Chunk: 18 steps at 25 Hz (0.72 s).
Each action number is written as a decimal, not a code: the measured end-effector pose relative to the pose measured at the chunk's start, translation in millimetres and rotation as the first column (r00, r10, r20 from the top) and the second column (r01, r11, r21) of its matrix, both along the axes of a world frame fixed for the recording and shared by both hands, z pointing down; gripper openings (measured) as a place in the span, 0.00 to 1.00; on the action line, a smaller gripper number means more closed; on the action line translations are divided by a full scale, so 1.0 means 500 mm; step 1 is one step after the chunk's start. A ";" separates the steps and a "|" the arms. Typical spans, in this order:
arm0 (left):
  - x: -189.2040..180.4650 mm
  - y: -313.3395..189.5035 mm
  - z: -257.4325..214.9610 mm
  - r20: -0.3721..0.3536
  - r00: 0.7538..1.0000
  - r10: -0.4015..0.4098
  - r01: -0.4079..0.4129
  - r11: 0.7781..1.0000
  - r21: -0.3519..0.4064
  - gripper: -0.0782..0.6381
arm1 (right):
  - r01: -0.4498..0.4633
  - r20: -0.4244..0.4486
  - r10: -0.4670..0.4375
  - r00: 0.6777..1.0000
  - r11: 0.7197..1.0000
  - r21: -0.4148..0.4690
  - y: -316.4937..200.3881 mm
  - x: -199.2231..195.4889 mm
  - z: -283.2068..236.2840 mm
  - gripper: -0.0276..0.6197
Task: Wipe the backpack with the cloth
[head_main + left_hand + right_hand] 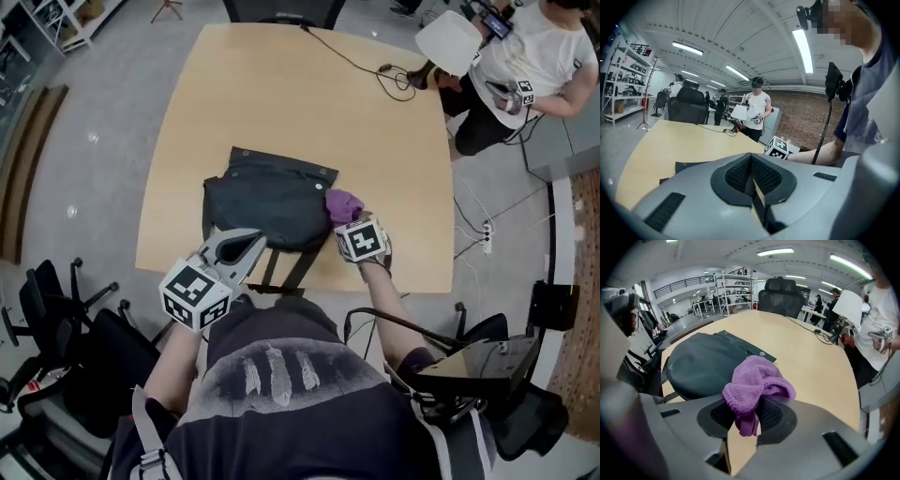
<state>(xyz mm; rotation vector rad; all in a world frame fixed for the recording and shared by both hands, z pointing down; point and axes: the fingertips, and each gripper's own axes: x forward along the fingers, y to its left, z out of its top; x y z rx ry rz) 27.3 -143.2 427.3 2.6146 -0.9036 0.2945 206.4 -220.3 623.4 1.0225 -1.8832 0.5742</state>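
A dark backpack (pixel 267 208) lies flat on the wooden table (pixel 281 112), near its front edge; the right gripper view shows the backpack (pixel 708 364) at left. My right gripper (pixel 349 217) is shut on a purple cloth (pixel 754 385), and the cloth (pixel 342 203) bunches at the backpack's right edge. The left gripper (pixel 246 246) hovers over the backpack's near left corner with its jaws pressed together and nothing between them. In the left gripper view only a strip of the backpack (pixel 691 166) shows past the jaws.
A black cable (pixel 361 61) trails across the table's far right part. A person (pixel 525 70) in a white shirt stands at the far right holding grippers. Office chairs (pixel 66 319) stand at the near left and one chair (pixel 281 9) at the far end.
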 end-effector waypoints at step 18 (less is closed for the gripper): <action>-0.261 -0.072 0.039 -0.034 0.999 -0.018 0.017 1.000 -0.020 0.12 | 0.251 0.035 -0.249 0.968 0.960 -0.123 0.092 -0.384 -0.025 0.20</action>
